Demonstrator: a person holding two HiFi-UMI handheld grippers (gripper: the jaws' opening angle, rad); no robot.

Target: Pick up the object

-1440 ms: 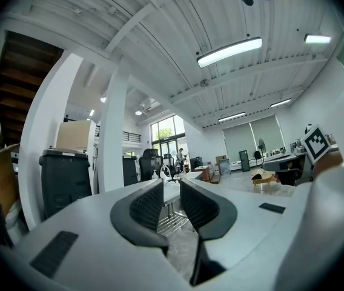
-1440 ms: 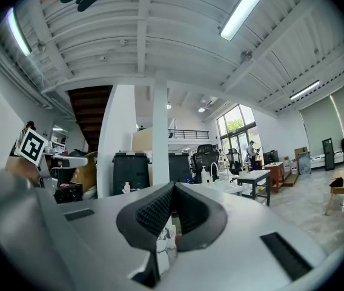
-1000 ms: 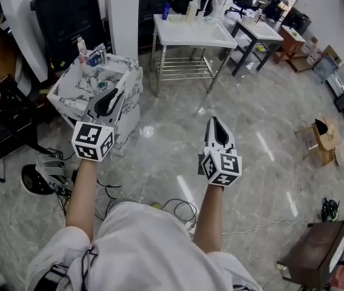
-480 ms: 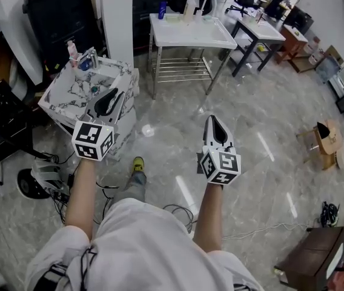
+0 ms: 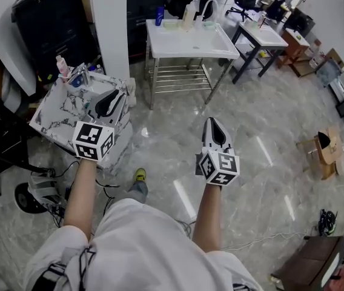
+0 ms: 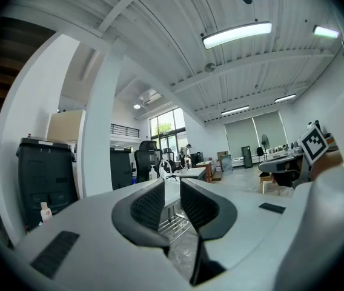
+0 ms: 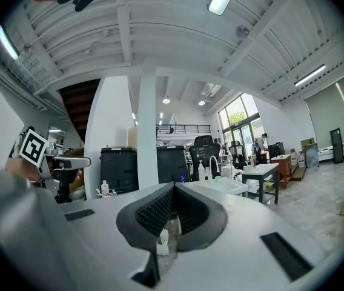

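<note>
1. The room is a big open workshop with a glossy grey stone floor (image 5: 178,144). Far ahead stands a white sink table (image 5: 187,44) on metal legs.
2. My left gripper (image 6: 172,190) holds its ribbed black pads a little apart, with nothing between them. My right gripper (image 7: 173,190) is pressed together at the tips and is also empty.
3. I cannot say for sure which object is meant. I guess it is the small bottle (image 5: 61,67) on the marble-patterned counter (image 5: 54,114), at the left, beyond my left gripper.
4. Such a plastic bottle should be light, smooth and a bit slippery. I would take it around the body, not the cap.
</note>
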